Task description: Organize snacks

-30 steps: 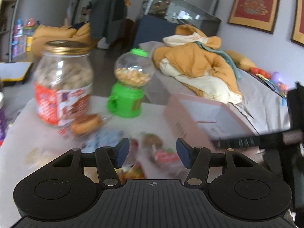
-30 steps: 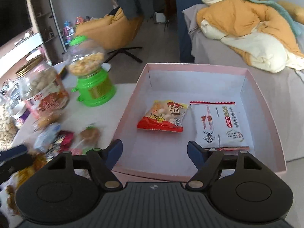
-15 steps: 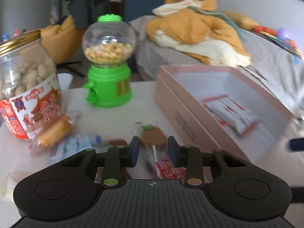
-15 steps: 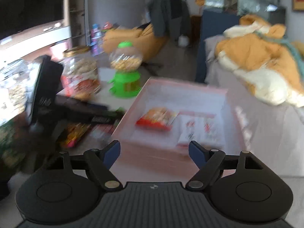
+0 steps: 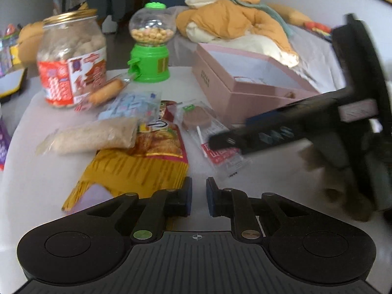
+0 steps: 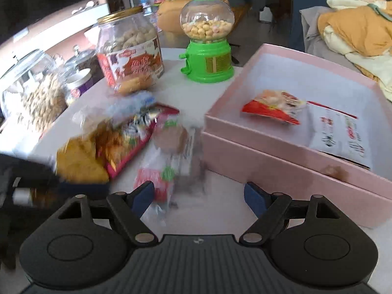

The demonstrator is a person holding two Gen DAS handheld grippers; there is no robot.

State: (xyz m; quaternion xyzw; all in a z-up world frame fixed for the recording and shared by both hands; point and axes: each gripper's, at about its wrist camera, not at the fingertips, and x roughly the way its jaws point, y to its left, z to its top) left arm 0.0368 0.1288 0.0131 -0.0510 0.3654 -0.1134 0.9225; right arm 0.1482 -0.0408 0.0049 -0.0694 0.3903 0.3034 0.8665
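A white table [image 5: 41, 183] carries everything, with a sofa heaped with an orange and cream blanket [image 5: 235, 22] behind it. On the table's right side stands an open pink box [image 6: 289, 156]; inside it lie a red snack packet [image 6: 274, 106] and, just beside that, a white packet with red print [image 6: 340, 132]. Toward the far left stands a large gold-lidded clear jar with a red label [image 5: 72, 58], and between the jar and the box is a green candy dispenser with a clear globe [image 5: 150, 46]. A loose heap of snacks lies in front of the jar: a yellow and red chip bag [image 5: 137, 161] nearest the left claw, a pale beige packet [image 5: 90, 136] resting across its top, a blue and white packet [image 5: 129, 106] behind that, and a small wrapped roll [image 5: 106, 93] leaning at the jar's foot. A wrapped brown lollipop [image 5: 196, 120] lies between the chip bag and the box. The left claw [image 5: 197, 196] hovers low over the table with its jaws nearly together, a narrow gap showing and nothing in it. The right claw [image 6: 197, 196] has its jaws spread wide, empty, over the lollipop wrapper; in the left wrist view its fingers reach in from the right above that wrapper.
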